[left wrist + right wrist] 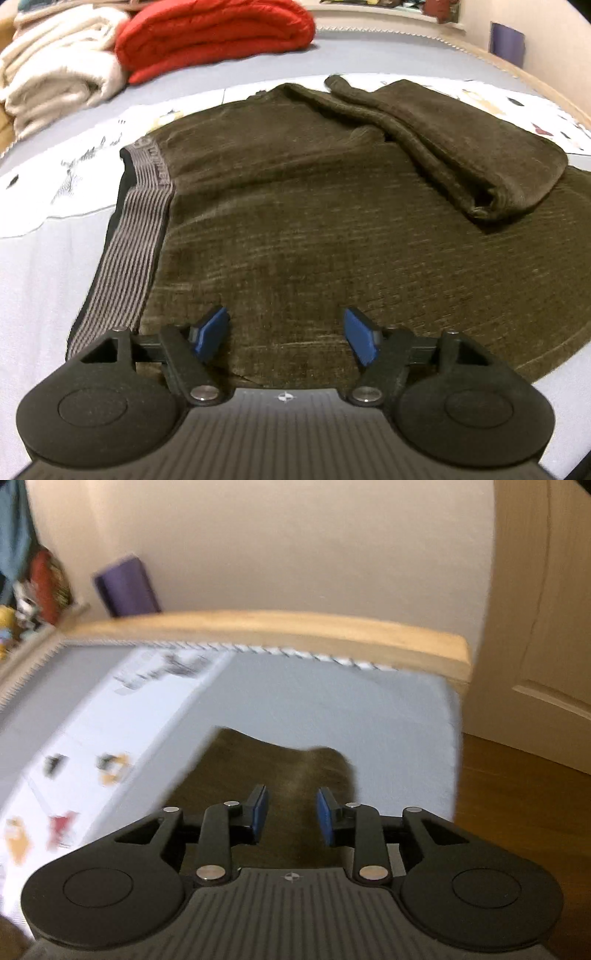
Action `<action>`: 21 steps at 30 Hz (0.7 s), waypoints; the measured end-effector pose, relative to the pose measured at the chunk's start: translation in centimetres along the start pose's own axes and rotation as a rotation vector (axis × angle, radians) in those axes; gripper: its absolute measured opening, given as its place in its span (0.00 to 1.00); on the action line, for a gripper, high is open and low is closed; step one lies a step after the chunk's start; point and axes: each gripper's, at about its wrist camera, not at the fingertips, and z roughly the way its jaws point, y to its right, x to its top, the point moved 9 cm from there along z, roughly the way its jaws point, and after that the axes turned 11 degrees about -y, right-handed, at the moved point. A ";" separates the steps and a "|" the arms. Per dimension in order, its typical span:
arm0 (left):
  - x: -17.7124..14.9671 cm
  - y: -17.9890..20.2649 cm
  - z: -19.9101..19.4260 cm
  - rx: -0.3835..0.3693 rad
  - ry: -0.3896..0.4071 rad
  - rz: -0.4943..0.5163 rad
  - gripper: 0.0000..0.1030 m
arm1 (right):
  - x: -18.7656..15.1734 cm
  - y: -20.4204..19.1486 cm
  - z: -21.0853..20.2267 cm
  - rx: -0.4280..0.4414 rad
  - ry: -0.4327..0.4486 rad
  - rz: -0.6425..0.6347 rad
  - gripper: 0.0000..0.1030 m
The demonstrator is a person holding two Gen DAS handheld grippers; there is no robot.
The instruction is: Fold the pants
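Brown pants (314, 206) flat on bed (44, 266), leg folded back over them. Left tool (286, 338) spread wide, empty. Right tool (291, 818) partly parted, gripping nothing.

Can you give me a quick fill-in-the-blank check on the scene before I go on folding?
1. The brown pants have a striped ____ waistband.
2. The folded blanket beside the cream one is ____.
3. The left tongs hang above the pants with jaws ____.
4. The bed's rail is made of ____.

Missing words: grey; red; open; wood
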 end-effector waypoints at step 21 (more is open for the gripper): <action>3.6 -16.1 0.5 -0.142 0.065 -0.428 0.82 | -11.3 -19.4 -14.5 0.621 -0.078 -0.378 0.47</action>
